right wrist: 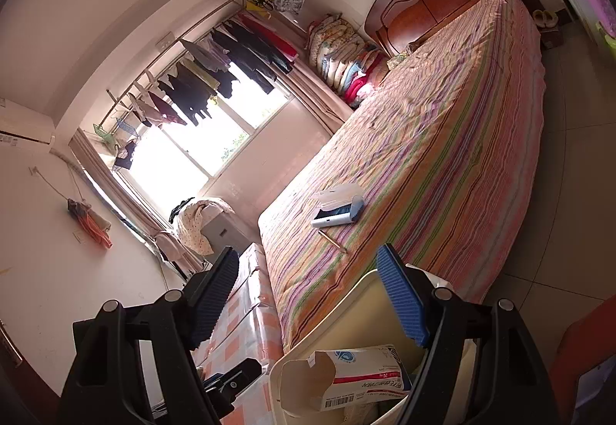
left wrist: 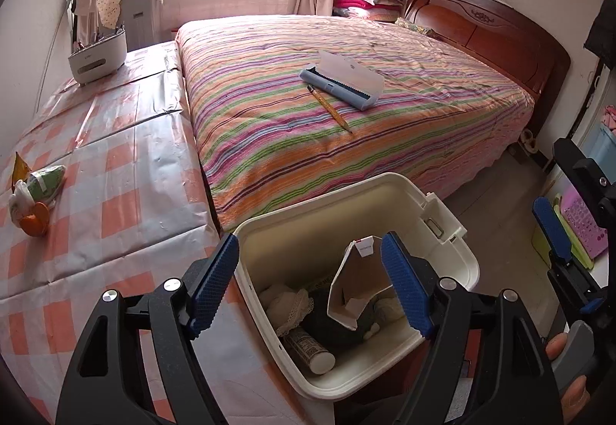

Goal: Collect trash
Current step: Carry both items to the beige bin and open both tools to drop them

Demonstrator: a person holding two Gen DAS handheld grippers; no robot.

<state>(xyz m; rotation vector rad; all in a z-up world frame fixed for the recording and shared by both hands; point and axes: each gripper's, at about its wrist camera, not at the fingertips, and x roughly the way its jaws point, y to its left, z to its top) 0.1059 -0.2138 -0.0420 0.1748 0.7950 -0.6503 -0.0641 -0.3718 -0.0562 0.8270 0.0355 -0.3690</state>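
Two grippers stand wide, nothing clamped: your left gripper (left wrist: 308, 282) straddles the opened carton (left wrist: 362, 286), leaning in the white bin (left wrist: 346, 194) at lower centre. Risk: the carton touches the right pad and could lift out as you withdraw. More wrappers (left wrist: 34, 194) wait mid-left on the checked cloth (left wrist: 127, 174); your right gripper (right wrist: 308, 298) idles beside the striped bed (left wrist: 346, 140)

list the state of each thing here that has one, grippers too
left gripper: open, over the bin
right gripper: open, empty
bin: uncovered, part full
cardboard box: flap open, in the bin
pencil case: lid open, on the bed
pencil: lying flat beside the case
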